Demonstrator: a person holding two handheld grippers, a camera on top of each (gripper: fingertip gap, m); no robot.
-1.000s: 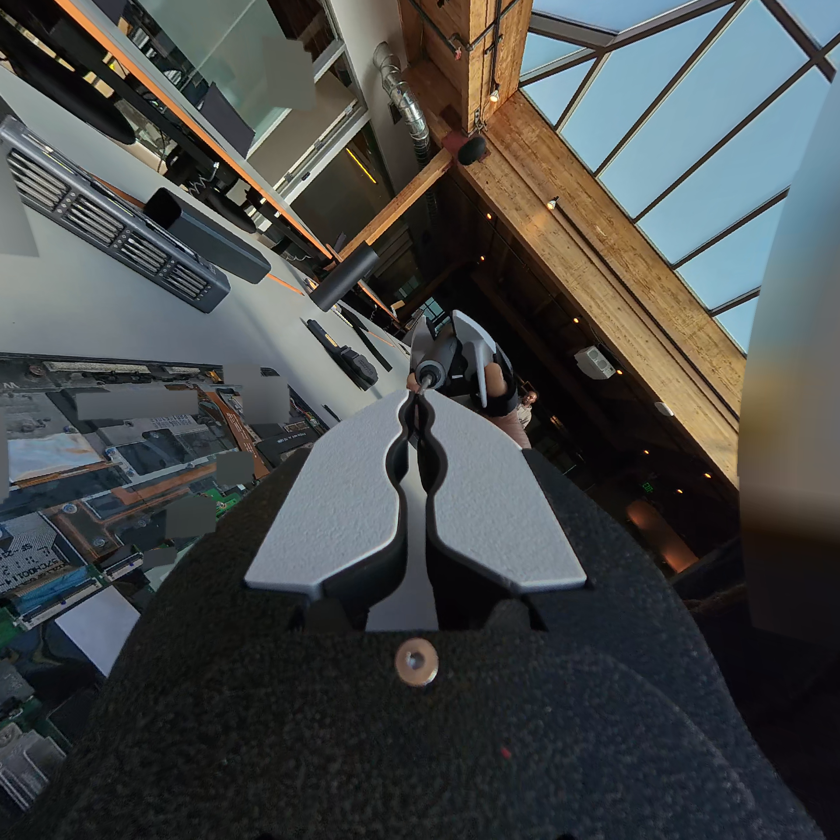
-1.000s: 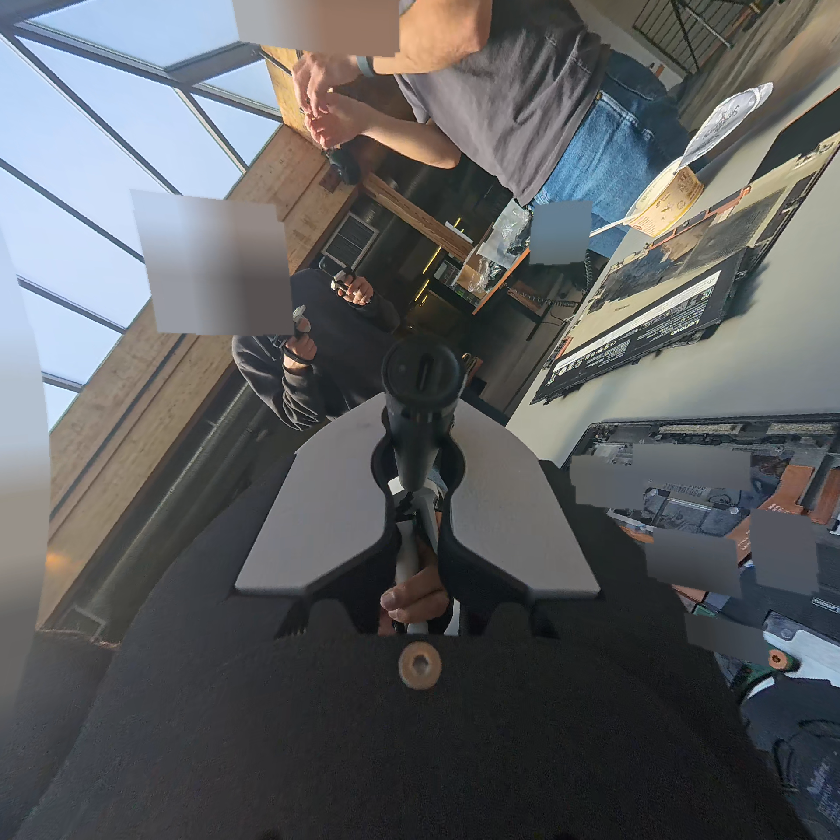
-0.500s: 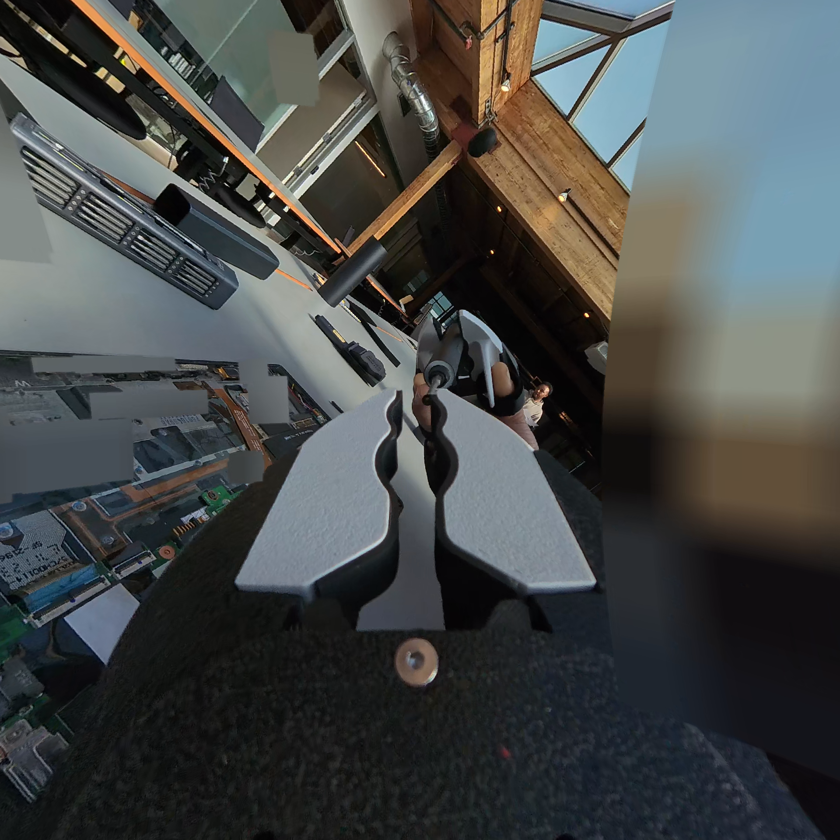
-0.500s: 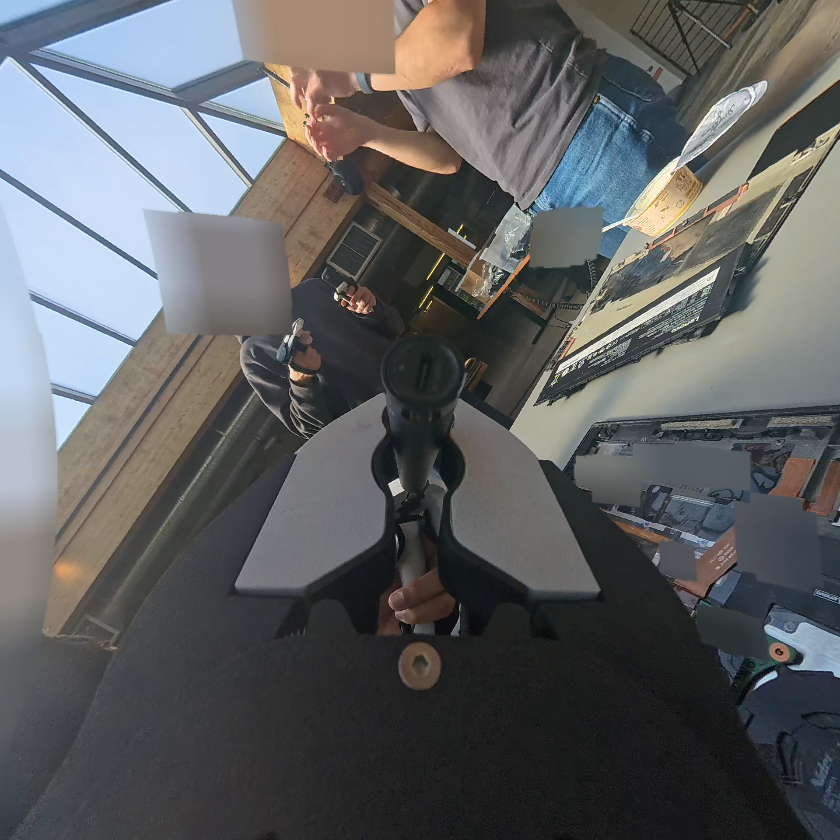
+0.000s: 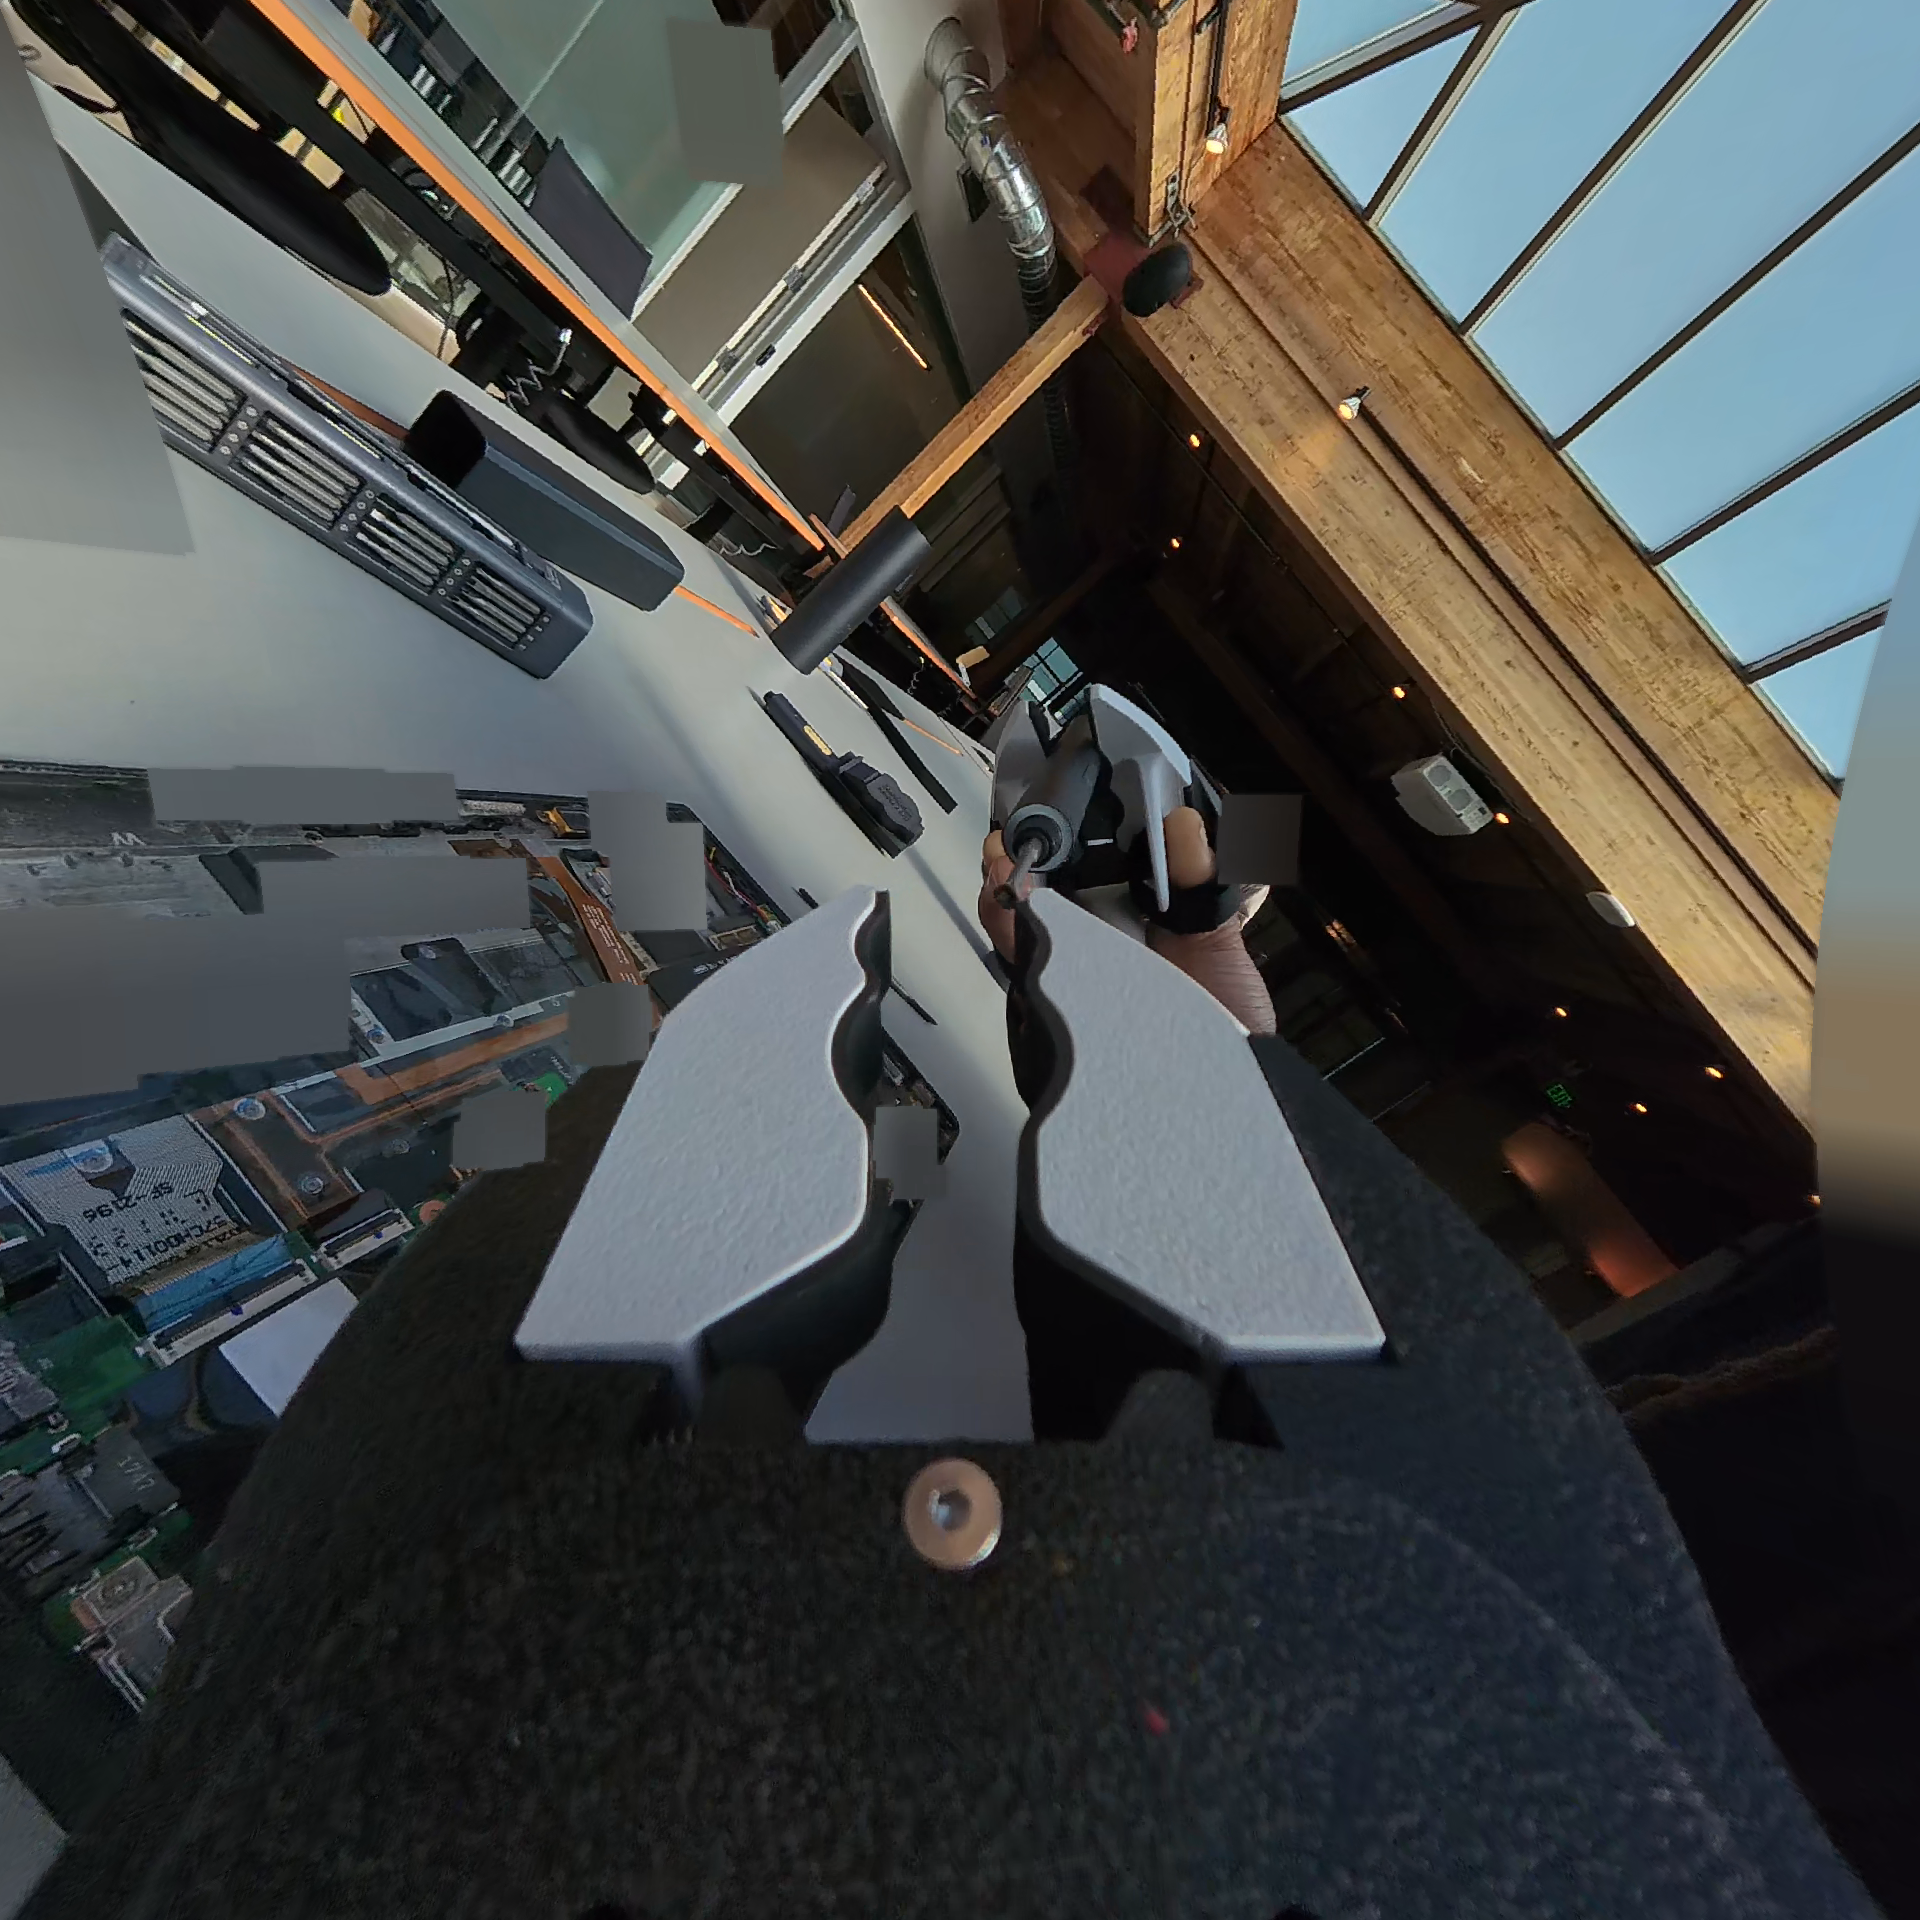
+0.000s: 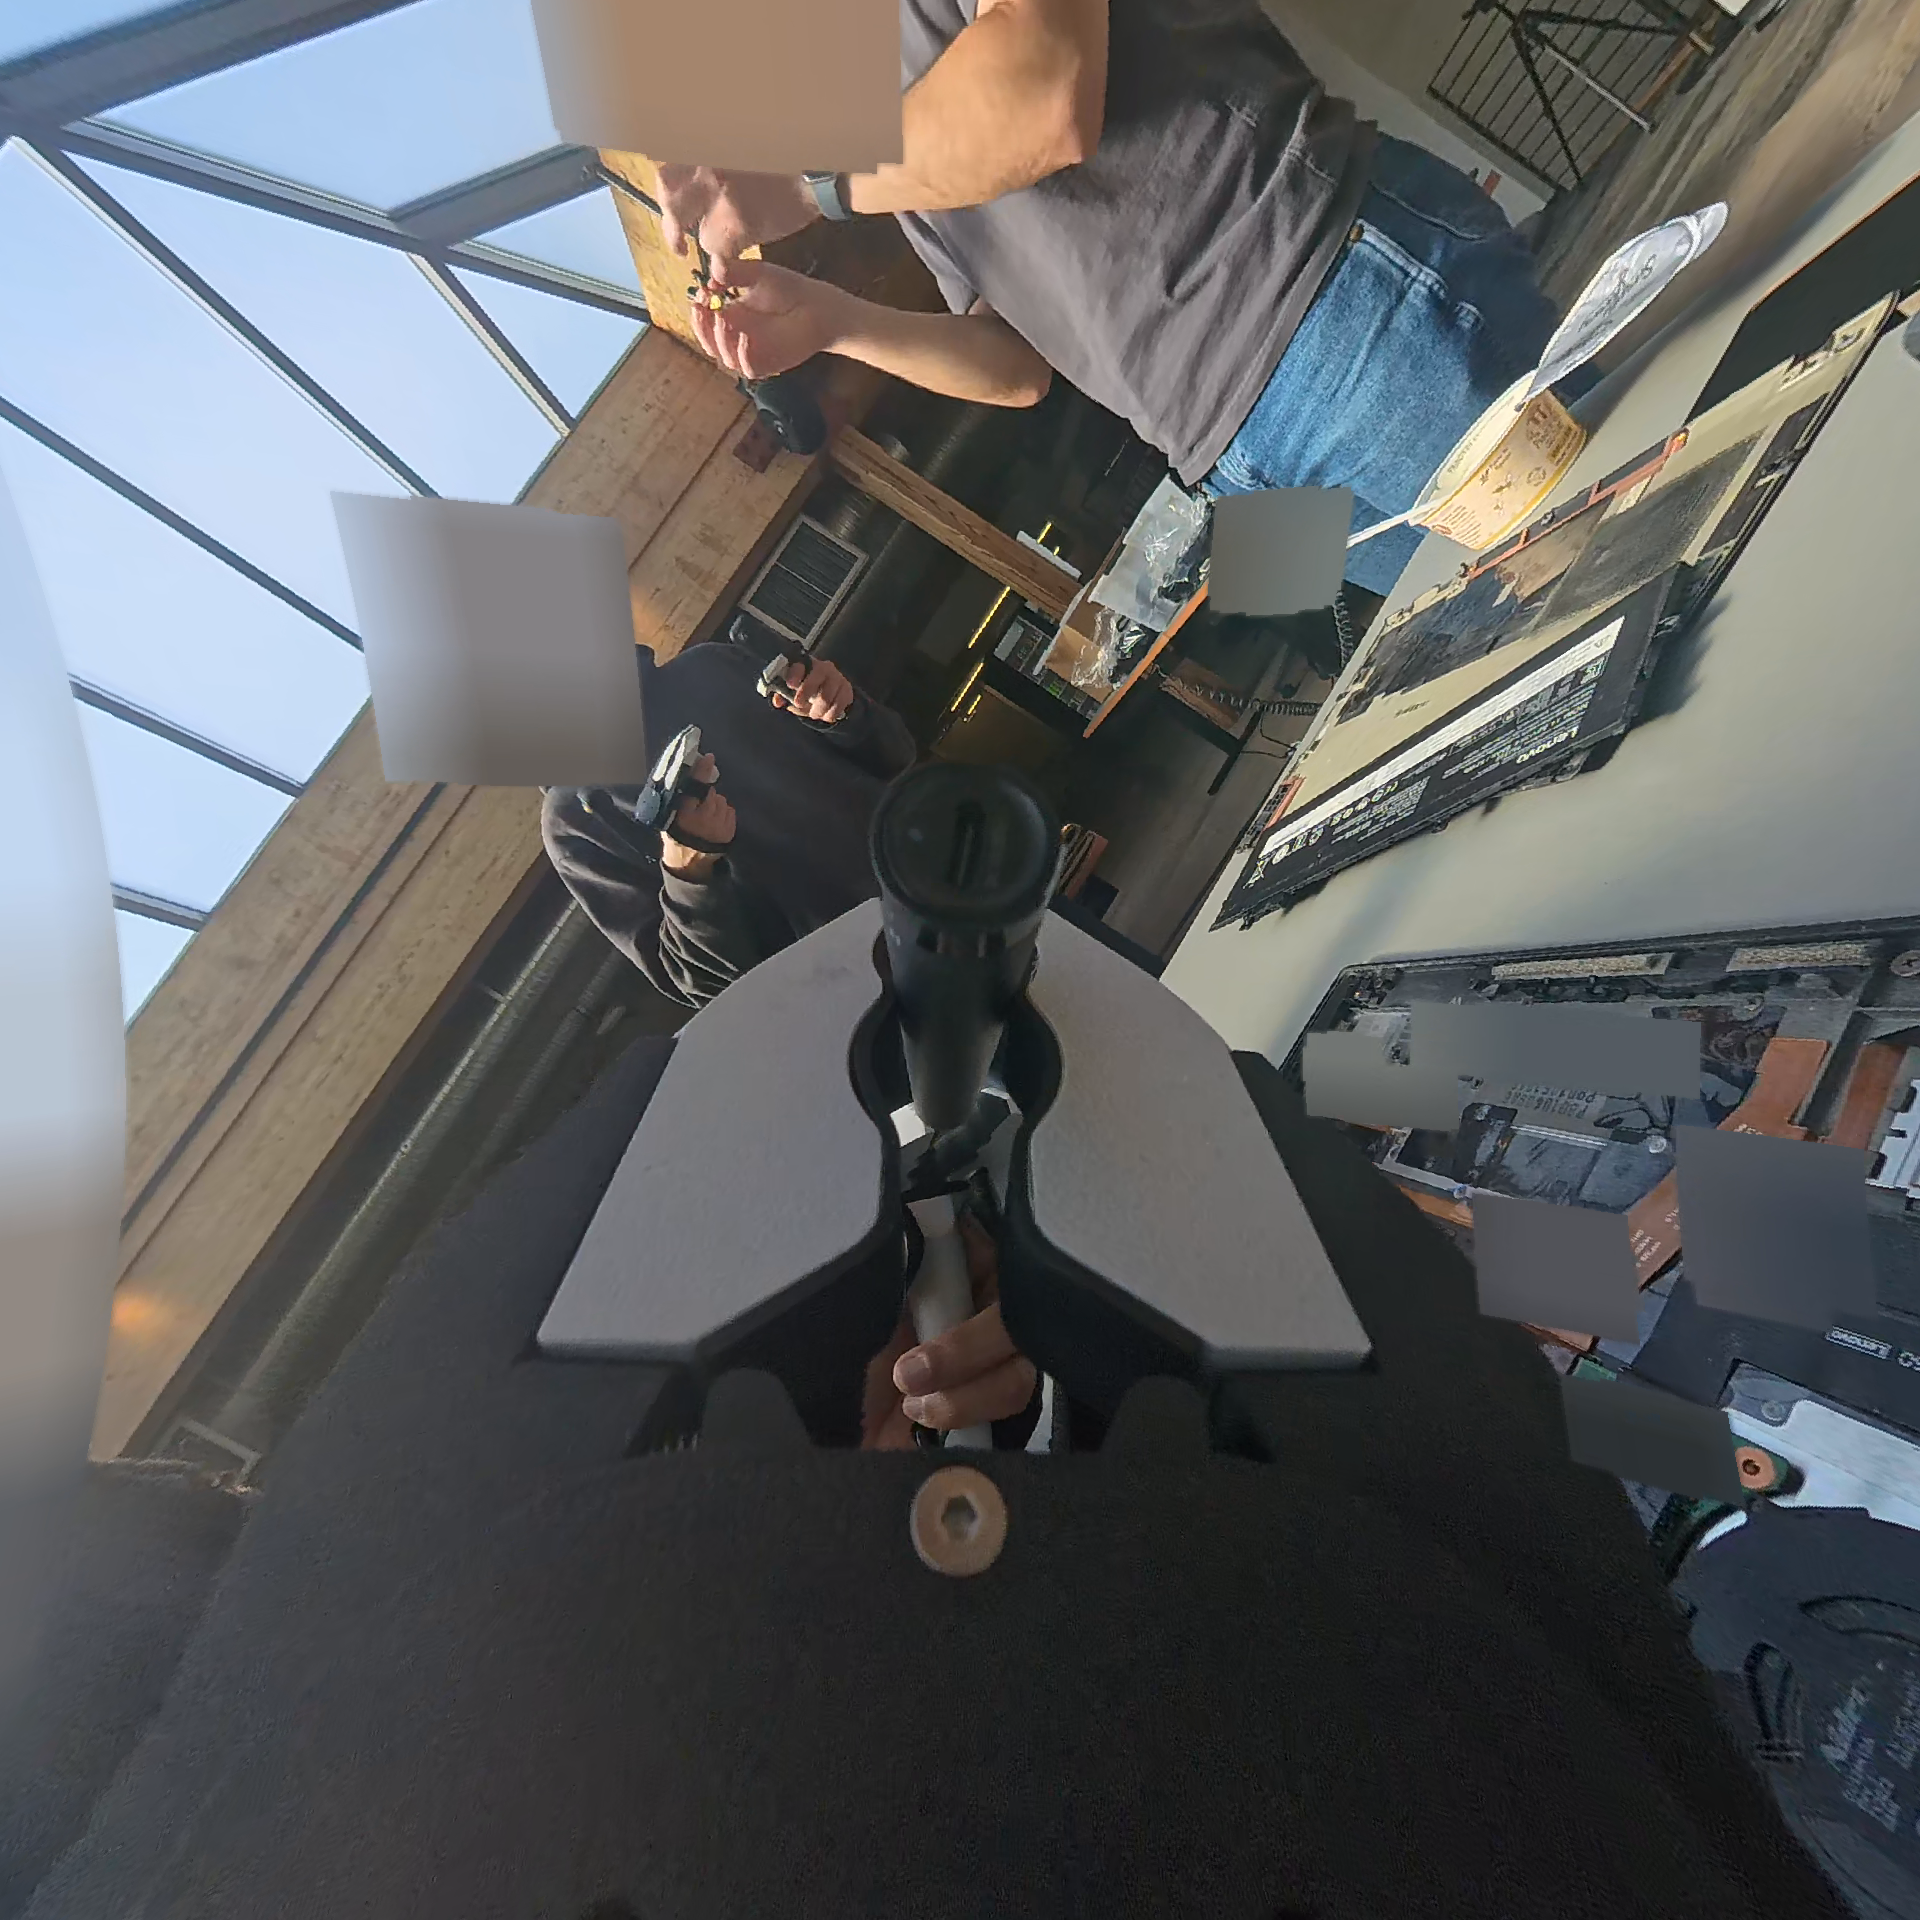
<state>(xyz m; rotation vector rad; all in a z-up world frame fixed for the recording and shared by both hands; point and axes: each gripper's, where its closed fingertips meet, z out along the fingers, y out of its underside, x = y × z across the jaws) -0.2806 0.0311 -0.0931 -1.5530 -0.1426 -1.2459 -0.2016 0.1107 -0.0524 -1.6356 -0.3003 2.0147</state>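
Note:
My right gripper [image 6: 961, 935] is shut on the thick black handle of an electric screwdriver [image 6: 961, 862], held up in the air. In the left wrist view that right gripper [image 5: 1091, 800] shows ahead, with the screwdriver's bit [image 5: 1013, 883] pointing at me. My left gripper [image 5: 951, 904] is open and empty, and the bit's tip is just at its right fingertip [image 5: 1049, 925]. Through the right gripper's gap I see a white finger of the left gripper [image 6: 945, 1288] and the hand holding it [image 6: 951, 1382]. An opened laptop with bare boards lies on the grey table [image 5: 260, 665], left in the left wrist view [image 5: 312, 1091] and right in the right wrist view [image 6: 1558, 997].
A grey bit case [image 5: 353, 499], a black box [image 5: 561, 520], a black cylinder [image 5: 852, 603] and a small black part [image 5: 862, 795] lie on the table. A detached laptop cover [image 6: 1507, 696] and a paper cup [image 6: 1507, 478] lie farther off. A standing person [image 6: 1143, 208] and a seated person [image 6: 748, 831] are nearby. My right fingertips sit around 12 cm from my left ones.
My left gripper's jaws have opened from shut to a wide gap. The right gripper still holds the screwdriver, its bit staying at the left gripper's tips.

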